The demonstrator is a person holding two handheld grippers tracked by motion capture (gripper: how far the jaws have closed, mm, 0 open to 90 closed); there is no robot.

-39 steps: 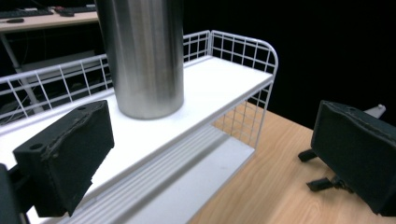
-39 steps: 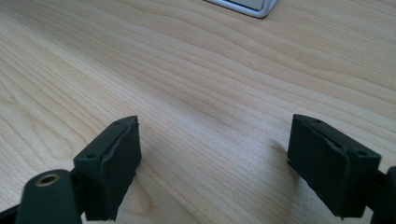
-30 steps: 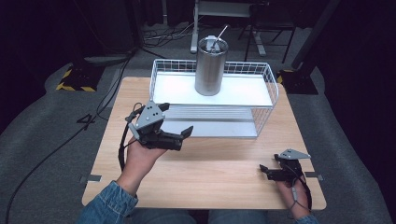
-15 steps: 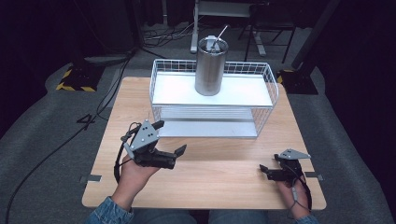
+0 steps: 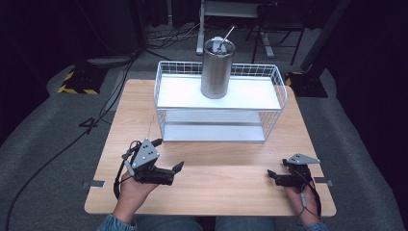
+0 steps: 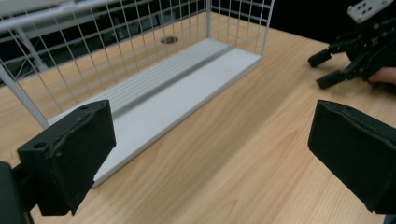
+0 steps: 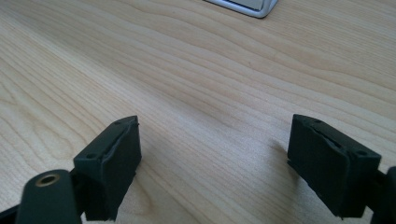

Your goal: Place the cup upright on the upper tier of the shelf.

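The steel tumbler (image 5: 217, 70) stood upright on the top shelf of the white wire rack (image 5: 276, 79), toward the back of the wooden counter (image 5: 226, 185), with a straw poking from its lid. Both grippers sat well apart from it near the front edge. The left gripper (image 5: 174, 172) was held low over the counter with its jaws spread wide and nothing between them; the right gripper (image 5: 273, 177) rested low at the far right, likewise agape and empty.

The likeliest trouble, in my judgement, was the tumbler itself: tall, smooth and round, it could have slipped or tipped under a pinch placed too high or off centre, and a tilt might have spilled whatever it held. A reach from the front could also have caught the rack's raised rim, which stood between the grippers and the tumbler's base.

In the left gripper view, the rack's lower shelf (image 6: 177, 88) lay bare, just ahead of the jaws. Beyond the counter, cables (image 5: 120, 82) trailed over the grey floor and a yellow-and-black striped block (image 5: 77, 82) sat at the left.
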